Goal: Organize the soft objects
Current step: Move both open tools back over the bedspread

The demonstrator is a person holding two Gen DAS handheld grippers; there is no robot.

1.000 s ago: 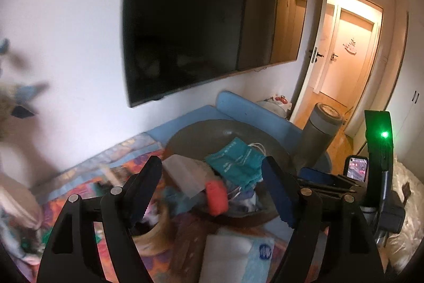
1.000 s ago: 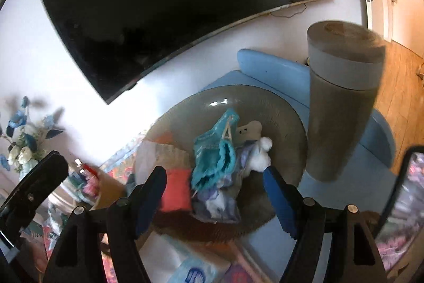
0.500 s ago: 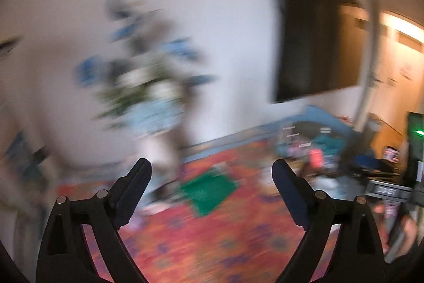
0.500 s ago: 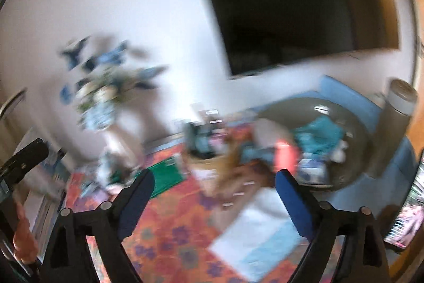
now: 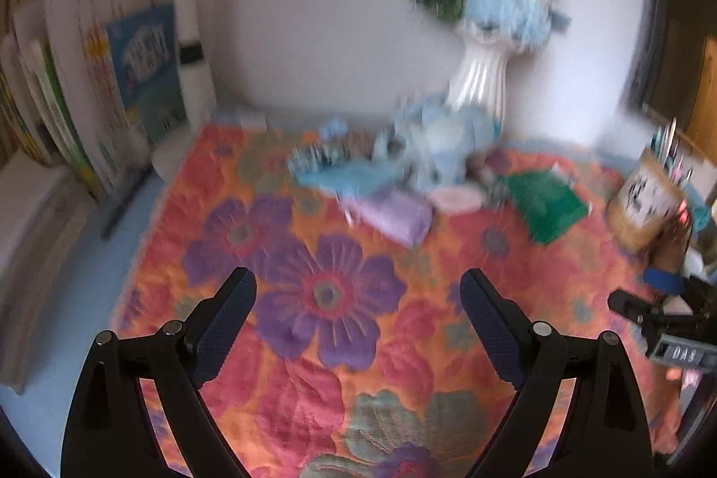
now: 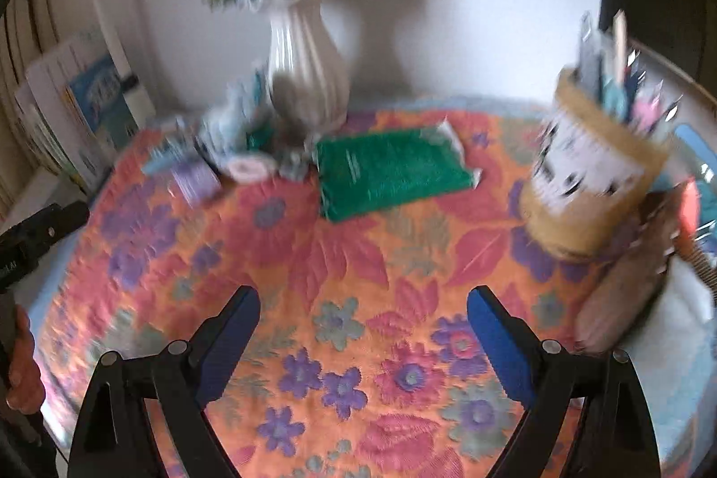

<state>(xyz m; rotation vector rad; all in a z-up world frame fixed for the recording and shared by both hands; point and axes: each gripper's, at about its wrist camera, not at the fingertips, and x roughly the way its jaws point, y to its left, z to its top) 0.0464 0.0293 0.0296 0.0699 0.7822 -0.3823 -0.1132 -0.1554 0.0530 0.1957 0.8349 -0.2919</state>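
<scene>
Weighing the risk: we judged the ribbed vase [image 6: 308, 72] most exposed, since the soft pile [image 5: 430, 146] lay against its foot and a careless reach could tip it.
Second risk: the pen cup [image 6: 591, 182] at two o'clock in the right view stood tilted, so we thought a sideways brush might spill it.
Soft objects: a pale blue heap, a lilac pad [image 5: 394, 216] and a green cloth [image 6: 390, 171] lay at twelve o'clock on the floral spread [image 6: 358, 299], blurred.
Left gripper [image 5: 358, 316]: we saw its jaws spread wide, empty, touching nothing.
Right gripper [image 6: 364, 325]: likewise wide apart, empty, above bare spread, well short of the cloth.
</scene>
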